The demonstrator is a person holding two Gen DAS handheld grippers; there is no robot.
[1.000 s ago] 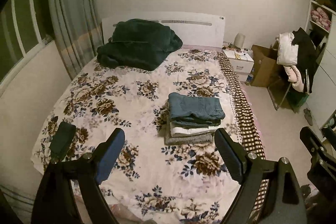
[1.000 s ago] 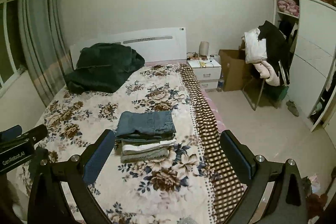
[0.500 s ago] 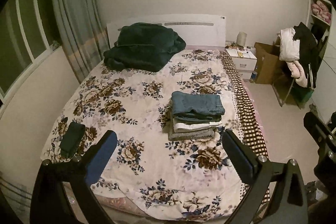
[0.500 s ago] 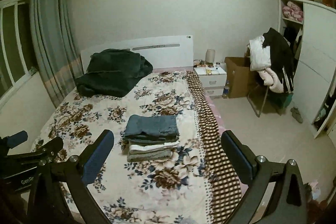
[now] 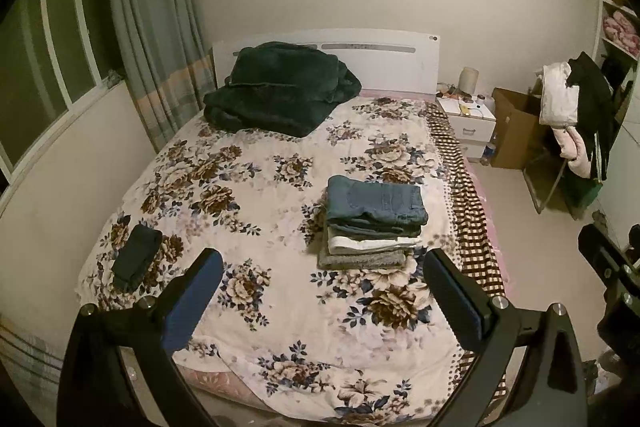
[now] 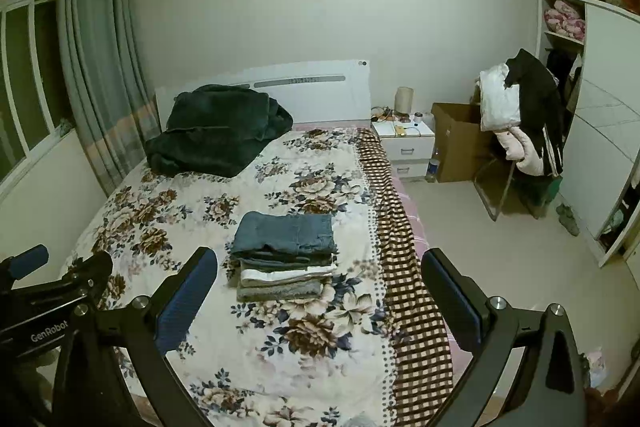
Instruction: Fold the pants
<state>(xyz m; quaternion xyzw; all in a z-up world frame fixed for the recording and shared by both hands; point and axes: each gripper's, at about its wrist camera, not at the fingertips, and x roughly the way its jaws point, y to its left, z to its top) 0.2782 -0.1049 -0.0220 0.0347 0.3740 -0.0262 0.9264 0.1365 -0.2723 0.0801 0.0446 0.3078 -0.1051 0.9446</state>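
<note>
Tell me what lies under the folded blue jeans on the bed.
Under the blue jeans sit more folded garments: a darker layer, a white garment, and a grey garment at the bottom, on the floral bedspread. Only their edges show; what kind they are stays covered.

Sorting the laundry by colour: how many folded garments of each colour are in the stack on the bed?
Folded blue denim jeans on top: 1
Dark folded garment beneath: 1, layers hard to separate
White folded garment: 1
Grey folded garment at the bottom: 1
Total: 4
</note>
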